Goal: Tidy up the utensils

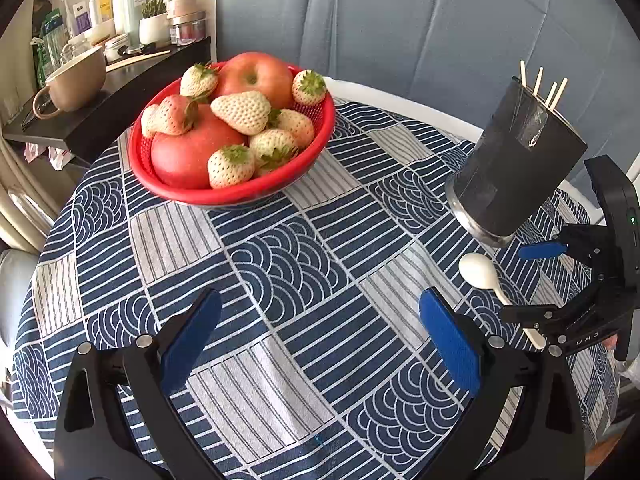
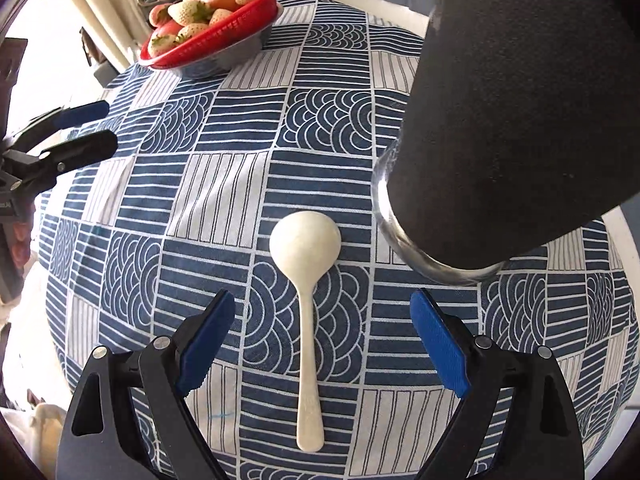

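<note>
Spoon: a white plastic spoon (image 2: 306, 312) lies flat on the bench, bowl pointing far, handle near, just left of the holder's base.
Right gripper (image 2: 322, 344): jaws released wide, one either side of the spoon's handle, touching nothing; it looks lined up to close on the handle.
Holder: a tall dark-wrapped glass cup (image 1: 516, 168) stands at the bench's right, pale wooden chopsticks (image 1: 544, 86) upright inside, likely the spoon's destination.
Left gripper (image 1: 320, 344): jaws released and empty over bare cloth, well clear of the spoon, seemingly waiting.
Bench: round, under a blue-and-white patterned tablecloth (image 1: 280, 272).
Far left: a red bowl (image 1: 236, 196) of apples and pale strawberries, apart from the work.
</note>
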`<state>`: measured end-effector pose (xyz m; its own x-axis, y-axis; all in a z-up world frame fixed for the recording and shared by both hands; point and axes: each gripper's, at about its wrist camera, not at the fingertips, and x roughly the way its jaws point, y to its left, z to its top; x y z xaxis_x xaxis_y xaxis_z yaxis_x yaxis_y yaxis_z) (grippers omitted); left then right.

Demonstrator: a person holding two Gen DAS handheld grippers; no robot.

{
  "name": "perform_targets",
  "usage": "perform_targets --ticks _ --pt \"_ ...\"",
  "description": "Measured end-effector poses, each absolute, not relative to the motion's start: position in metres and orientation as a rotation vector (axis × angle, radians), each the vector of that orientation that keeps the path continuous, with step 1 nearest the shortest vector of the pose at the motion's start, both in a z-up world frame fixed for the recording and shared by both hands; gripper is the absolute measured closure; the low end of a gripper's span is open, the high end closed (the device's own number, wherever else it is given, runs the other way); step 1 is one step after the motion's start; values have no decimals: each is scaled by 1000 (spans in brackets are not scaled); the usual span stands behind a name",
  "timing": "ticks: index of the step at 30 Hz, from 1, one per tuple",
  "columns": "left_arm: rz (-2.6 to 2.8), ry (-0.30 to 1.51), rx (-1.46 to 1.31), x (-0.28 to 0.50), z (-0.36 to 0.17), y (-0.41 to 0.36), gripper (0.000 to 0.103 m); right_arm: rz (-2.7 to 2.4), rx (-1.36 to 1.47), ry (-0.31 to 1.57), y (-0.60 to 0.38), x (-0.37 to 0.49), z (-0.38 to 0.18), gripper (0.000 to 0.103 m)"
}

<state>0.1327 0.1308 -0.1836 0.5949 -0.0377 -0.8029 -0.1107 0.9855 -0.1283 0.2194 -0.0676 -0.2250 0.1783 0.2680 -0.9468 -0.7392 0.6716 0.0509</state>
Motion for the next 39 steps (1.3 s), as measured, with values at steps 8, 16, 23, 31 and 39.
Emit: perform_targets --ticks 8,16,23,31,39 --pt "77 978 -201 116 -196 141 6 751 -481 1212 -53 226 -240 27" --pt "45 1016 -205 110 -204 129 6 794 -483 1214 -37 227 -235 68" --pt "-59 1054 -197 108 -212 100 6 830 -281 1260 -46 226 -227 69" --pt "-201 1083 -234 102 -222 66 7 836 -179 1251 -35 219 -218 69" --pt "-263 1077 -306 102 -222 59 23 882 -32 1254 -25 215 -204 69"
